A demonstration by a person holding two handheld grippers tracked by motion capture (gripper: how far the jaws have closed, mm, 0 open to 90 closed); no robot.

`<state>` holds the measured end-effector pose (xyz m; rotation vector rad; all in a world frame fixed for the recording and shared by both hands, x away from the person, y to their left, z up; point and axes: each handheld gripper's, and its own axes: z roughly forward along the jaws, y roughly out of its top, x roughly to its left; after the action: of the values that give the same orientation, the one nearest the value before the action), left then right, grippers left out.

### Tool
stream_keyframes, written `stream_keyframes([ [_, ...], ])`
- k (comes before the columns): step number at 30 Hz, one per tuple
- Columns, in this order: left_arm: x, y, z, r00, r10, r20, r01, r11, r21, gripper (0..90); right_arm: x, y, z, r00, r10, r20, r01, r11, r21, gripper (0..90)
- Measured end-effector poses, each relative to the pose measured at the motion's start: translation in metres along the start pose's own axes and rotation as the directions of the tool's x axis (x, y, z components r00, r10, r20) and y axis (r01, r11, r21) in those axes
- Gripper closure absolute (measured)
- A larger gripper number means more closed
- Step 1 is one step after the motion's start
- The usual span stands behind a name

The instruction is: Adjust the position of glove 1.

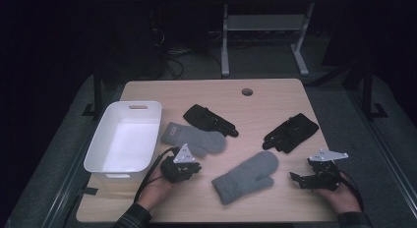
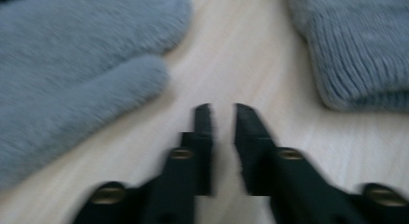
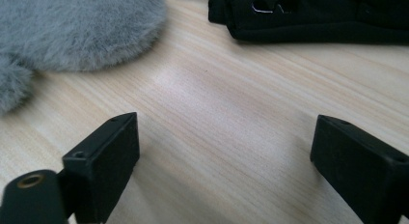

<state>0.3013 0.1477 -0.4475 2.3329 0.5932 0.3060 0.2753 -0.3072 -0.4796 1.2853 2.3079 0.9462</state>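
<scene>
Two grey mittens lie on the wooden table [image 1: 275, 98]: one [image 1: 194, 138] near the middle, one [image 1: 246, 176] nearer the front. A black glove [image 1: 210, 120] lies behind them and another [image 1: 291, 132] lies to the right. My left gripper [image 1: 196, 169] rests between the mittens; in the left gripper view [image 2: 223, 108] its jaws stand almost together with nothing between them, a fluffy mitten [image 2: 72, 64] to the left and a ribbed cuff [image 2: 357, 50] to the right. My right gripper [image 1: 296, 180] is open over bare wood [image 3: 226, 125], the front mitten [image 3: 82, 26] and right glove [image 3: 313, 16] beyond it.
A white plastic bin [image 1: 101, 156] stands at the table's left side, close to my left hand. A round cable hole [image 1: 247, 92] sits near the far edge. A desk frame [image 1: 224, 46] stands on the floor behind the table.
</scene>
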Motion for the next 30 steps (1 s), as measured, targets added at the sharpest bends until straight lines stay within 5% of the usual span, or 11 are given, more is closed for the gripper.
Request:
stream_keyframes([
  [12,0.015,0.038,0.011,0.9972,0.022,-0.072,-0.021,0.9997,0.013,89.3,0.000,-0.003,0.001,1.0000,-0.002,-0.004,0.002,0.999,-0.032,8.4],
  [22,0.040,0.053,0.036,0.9928,0.016,-0.119,-0.010,0.9989,0.045,89.3,0.000,-0.003,0.001,1.0000,-0.002,-0.004,0.002,0.999,-0.032,8.5],
  [30,0.042,0.054,0.058,0.9959,0.023,-0.088,-0.014,0.9943,0.106,89.4,0.000,-0.003,0.001,1.0000,-0.003,-0.005,0.003,0.999,-0.032,8.5],
])
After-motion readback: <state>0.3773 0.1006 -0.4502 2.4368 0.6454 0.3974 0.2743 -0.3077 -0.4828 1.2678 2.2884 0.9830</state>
